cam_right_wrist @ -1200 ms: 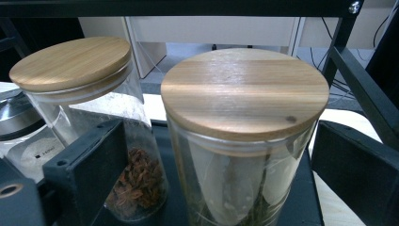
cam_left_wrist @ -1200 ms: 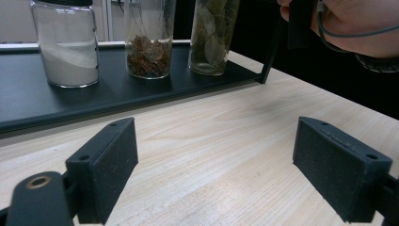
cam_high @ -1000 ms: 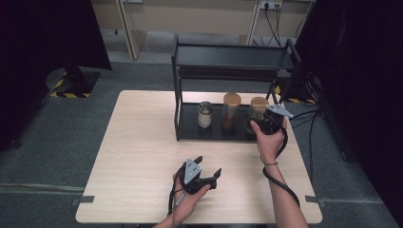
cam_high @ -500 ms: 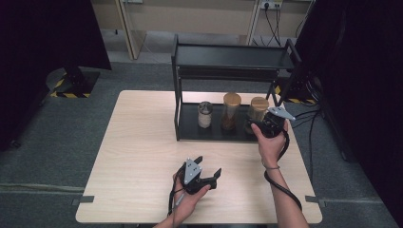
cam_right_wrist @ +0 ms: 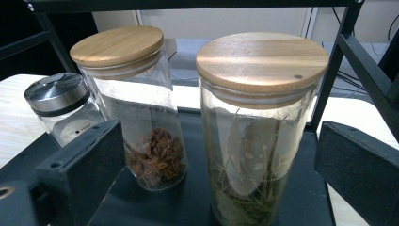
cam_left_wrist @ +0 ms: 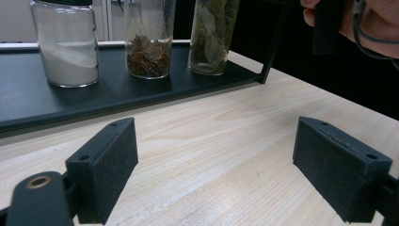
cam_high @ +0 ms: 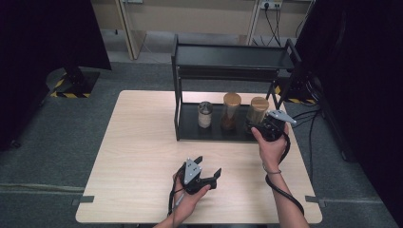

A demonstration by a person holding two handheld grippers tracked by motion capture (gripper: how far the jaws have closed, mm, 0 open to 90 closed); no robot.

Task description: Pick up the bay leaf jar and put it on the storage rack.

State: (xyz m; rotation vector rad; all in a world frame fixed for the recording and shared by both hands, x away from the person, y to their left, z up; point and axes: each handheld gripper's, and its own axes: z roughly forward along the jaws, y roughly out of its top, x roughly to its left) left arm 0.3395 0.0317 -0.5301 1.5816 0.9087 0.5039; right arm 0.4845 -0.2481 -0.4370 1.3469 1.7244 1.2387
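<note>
Since the earlier frames, the right gripper has moved a little nearer to the bay-leaf jar and sits lower at the near right end of the black rack; the left gripper has stayed where it was, on the near middle of the counter.

Right fingers are open wide, and the bay-leaf jar stands straight ahead of them, between their lines but not yet between the pads. This jar is upright on the lower shelf of the rack, at its right end, with a wooden lid on top. Its long axis is vertical, so I judge that the fingers should come from the side and close across the glass body. The star-anise jar stands just beside it on the left, so the left finger must pass between them. The left gripper's fingers are open too, holding nothing, well apart from the jars; the right hand is clearly nearer.
</note>
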